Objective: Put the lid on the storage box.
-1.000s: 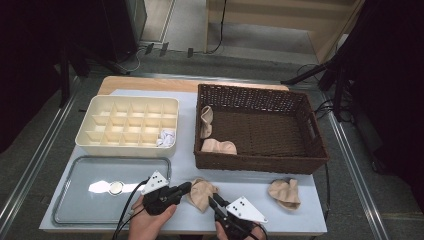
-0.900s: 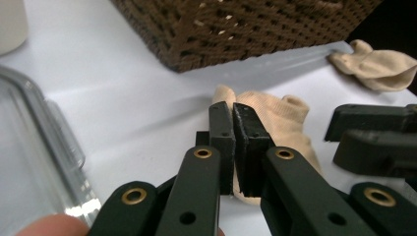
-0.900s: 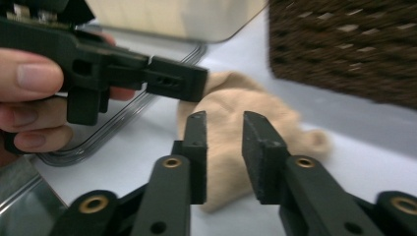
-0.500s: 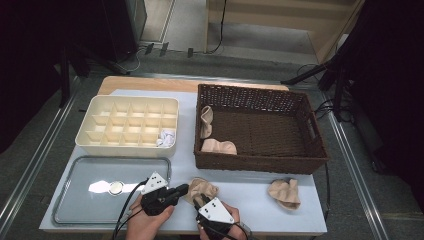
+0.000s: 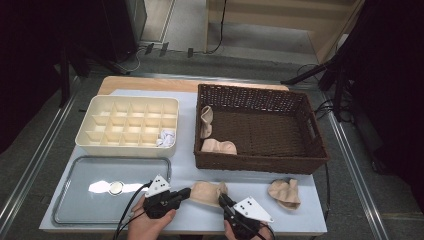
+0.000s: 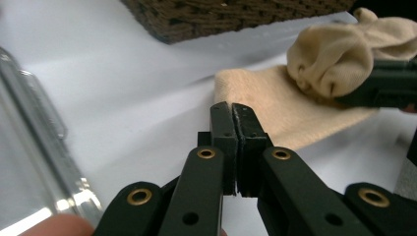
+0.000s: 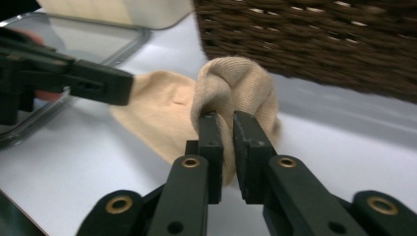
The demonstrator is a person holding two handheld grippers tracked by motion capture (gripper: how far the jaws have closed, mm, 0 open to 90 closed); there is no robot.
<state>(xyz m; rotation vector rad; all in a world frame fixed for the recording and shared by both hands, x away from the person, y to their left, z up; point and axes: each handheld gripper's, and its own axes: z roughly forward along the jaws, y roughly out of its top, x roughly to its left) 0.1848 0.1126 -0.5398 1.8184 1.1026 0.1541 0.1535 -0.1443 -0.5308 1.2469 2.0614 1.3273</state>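
A beige sock [image 5: 205, 192] lies on the white table in front of the basket, part flat and part bunched up. My right gripper [image 5: 222, 199] is shut on the bunched fold [image 7: 231, 83] and holds it a little above the flat part [image 7: 162, 113]. My left gripper [image 5: 186, 192] is shut with its jaws pressed together and nothing between them [image 6: 231, 110]. Its tip rests at the near edge of the flat sock [image 6: 275, 108]. In the left gripper view the right gripper [image 6: 383, 88] shows under the bunched part.
A brown wicker basket [image 5: 260, 95] behind holds two beige socks [image 5: 218, 146]. A second loose sock [image 5: 284, 192] lies to the right. A cream divided box [image 5: 130, 102] holds a white bundle [image 5: 166, 137]. A metal tray [image 5: 65, 200] lies at the front left.
My right gripper swung left over the sock, then came back right with a fold pinched in it. The left gripper has stayed at the sock's left edge.
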